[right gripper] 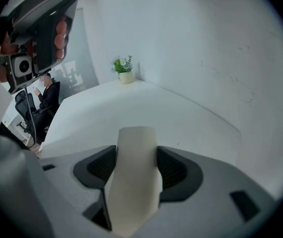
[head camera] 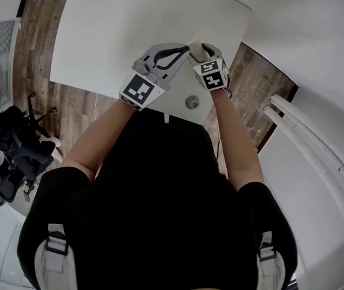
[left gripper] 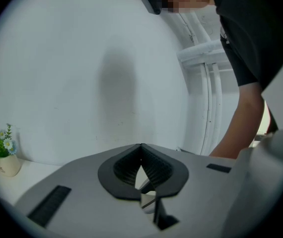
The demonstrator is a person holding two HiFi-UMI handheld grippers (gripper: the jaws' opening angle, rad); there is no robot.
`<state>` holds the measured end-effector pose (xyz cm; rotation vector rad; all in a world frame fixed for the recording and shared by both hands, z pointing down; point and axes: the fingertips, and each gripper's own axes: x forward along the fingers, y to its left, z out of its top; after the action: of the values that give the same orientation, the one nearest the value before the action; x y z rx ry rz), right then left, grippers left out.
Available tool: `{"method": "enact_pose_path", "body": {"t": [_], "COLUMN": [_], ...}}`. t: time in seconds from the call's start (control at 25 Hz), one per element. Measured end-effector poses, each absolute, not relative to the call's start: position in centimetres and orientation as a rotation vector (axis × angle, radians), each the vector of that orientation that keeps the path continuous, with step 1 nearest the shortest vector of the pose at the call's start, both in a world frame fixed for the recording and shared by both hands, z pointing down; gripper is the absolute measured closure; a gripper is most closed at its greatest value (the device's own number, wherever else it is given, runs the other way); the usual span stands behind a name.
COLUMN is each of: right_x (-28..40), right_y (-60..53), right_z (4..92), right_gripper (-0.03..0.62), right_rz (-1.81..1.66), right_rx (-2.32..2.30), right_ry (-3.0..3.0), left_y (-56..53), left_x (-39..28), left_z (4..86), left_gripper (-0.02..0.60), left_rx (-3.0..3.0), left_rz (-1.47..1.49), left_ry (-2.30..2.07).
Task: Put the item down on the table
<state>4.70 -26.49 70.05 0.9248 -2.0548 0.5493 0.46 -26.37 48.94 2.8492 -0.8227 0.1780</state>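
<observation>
A pale cream, roll-shaped item (right gripper: 134, 177) stands between the pads of my right gripper (right gripper: 136, 155), which is shut on it. In the head view the item (head camera: 195, 50) is a small cream patch above the near right part of the white table (head camera: 136, 35), held by the right gripper (head camera: 203, 51). My left gripper (head camera: 187, 48) points its tips toward the item from the left. Its jaws meet at the tips (left gripper: 141, 147) with nothing between them. Whether the left tips touch the item I cannot tell.
A small potted plant (right gripper: 125, 73) stands at the table's far corner against the wall. A round grommet (head camera: 192, 102) sits near the table's front edge. A black office chair (head camera: 15, 150) is on the floor at the left, white pipes (head camera: 317, 156) at the right.
</observation>
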Motion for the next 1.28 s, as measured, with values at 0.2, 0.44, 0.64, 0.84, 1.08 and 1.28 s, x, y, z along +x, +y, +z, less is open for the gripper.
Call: {"method": "enact_pose_path", "body": {"t": [0.2,0.44,0.64,0.84,1.08,1.28], "right_x": [4.0,3.2,3.0,2.6,2.9,4.3], "right_y": [-26.2,-25.5,-25.0,-25.5,-25.4,-24.5], "right_z": [71.0,72.3,73.2,70.9,65.3,58.0], "right_gripper": [0.326,0.326,0.326,0.322,0.322,0.322], "right_rz": [0.499,0.487,0.519,0.601,0.72,0.805], "right_rx": [0.871,0.793,0.753,0.852,1.013,1.26], "right_ry": [-2.028,-1.986,-1.96,-2.007,-2.133,-2.291], "left_y": [-26.3,-26.5,-26.7,-26.9,-27.2,-26.7], "left_x": [-0.5,-1.7,-2.6,-3.2,-3.4,-2.8], "left_z": [49.5,49.6,49.6,49.3,47.9,46.3], "left_gripper": [0.588,0.588,0.588,0.588,0.588,0.588], "left_rx": [2.833,2.814,2.819,2.834,2.846,2.886], "left_rz": [0.192,0.19,0.197,0.202,0.181,0.188], "left_ry": [-0.836,-0.844,-0.844,-0.82,-0.767,-0.687]}}
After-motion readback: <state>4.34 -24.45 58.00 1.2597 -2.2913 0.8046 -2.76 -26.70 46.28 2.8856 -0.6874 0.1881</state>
